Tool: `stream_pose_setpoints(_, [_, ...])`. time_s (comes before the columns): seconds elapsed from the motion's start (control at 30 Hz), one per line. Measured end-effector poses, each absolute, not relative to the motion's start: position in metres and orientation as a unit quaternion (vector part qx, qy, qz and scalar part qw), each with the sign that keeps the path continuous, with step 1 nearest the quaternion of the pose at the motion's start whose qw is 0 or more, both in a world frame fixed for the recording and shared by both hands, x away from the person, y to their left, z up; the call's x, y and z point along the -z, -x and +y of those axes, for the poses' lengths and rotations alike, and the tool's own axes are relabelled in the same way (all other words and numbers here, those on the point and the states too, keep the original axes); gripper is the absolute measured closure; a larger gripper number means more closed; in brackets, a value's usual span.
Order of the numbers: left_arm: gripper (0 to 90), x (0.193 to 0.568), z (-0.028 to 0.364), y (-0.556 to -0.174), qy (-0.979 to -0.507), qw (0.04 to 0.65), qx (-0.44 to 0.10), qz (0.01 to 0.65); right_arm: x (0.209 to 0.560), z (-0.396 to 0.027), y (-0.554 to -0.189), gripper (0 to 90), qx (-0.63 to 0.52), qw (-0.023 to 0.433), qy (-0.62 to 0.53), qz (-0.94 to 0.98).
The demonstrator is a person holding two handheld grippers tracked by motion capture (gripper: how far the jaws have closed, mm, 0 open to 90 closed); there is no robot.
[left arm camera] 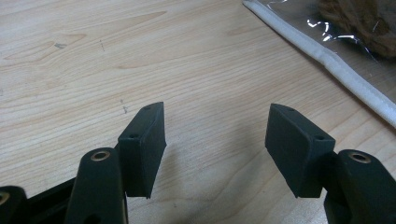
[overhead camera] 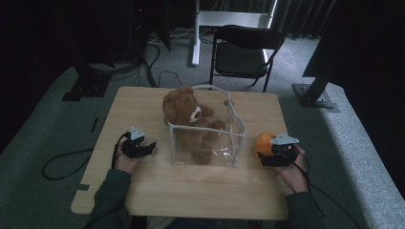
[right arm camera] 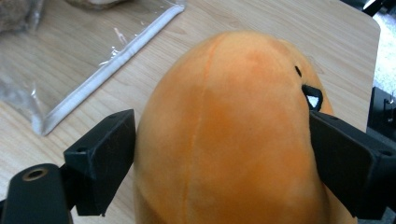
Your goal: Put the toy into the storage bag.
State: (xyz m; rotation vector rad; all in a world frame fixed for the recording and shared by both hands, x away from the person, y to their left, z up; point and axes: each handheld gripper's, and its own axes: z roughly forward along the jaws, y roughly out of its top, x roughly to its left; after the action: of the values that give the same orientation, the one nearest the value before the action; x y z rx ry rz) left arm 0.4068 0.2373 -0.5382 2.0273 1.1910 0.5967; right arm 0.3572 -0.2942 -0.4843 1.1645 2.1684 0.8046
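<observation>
A brown teddy bear [overhead camera: 184, 109] sits upright inside a clear plastic bag [overhead camera: 236, 138] with white trim at the middle of the wooden table [overhead camera: 157, 191]. An orange plush toy [overhead camera: 261, 141] rests on the table right of the bag. My right gripper [overhead camera: 265, 155] has a jaw pressed on each side of it; in the right gripper view the orange plush toy [right arm camera: 224, 84] bulges between the pads of my right gripper [right arm camera: 222, 126]. Left of the bag, my left gripper [overhead camera: 149, 147] lies low over bare wood. In its own view, my left gripper [left arm camera: 217, 116] stands open with nothing between its fingers.
The bag's white edge [left arm camera: 327, 60] runs just to the right of the left jaws, with bear fur [left arm camera: 369, 23] behind the plastic. A black folding chair [overhead camera: 243, 52] stands beyond the far table edge. Cables trail off the table's left side.
</observation>
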Motion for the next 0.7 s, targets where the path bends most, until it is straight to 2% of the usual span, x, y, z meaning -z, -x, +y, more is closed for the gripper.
stream_pose_setpoints(0.37, [38.9, 0.538, 0.237, -0.407, -0.783, 0.35, -0.23, 0.46, 0.489, -0.303, -0.365, 9.5, -0.306, 0.272, -0.451, 0.793])
stream_pose_setpoints(0.7, [38.9, 0.539, 0.237, -0.407, -0.785, 0.347, -0.229, 0.459, 0.491, -0.307, -0.369, 10.4, -0.311, 0.253, -0.458, 0.793])
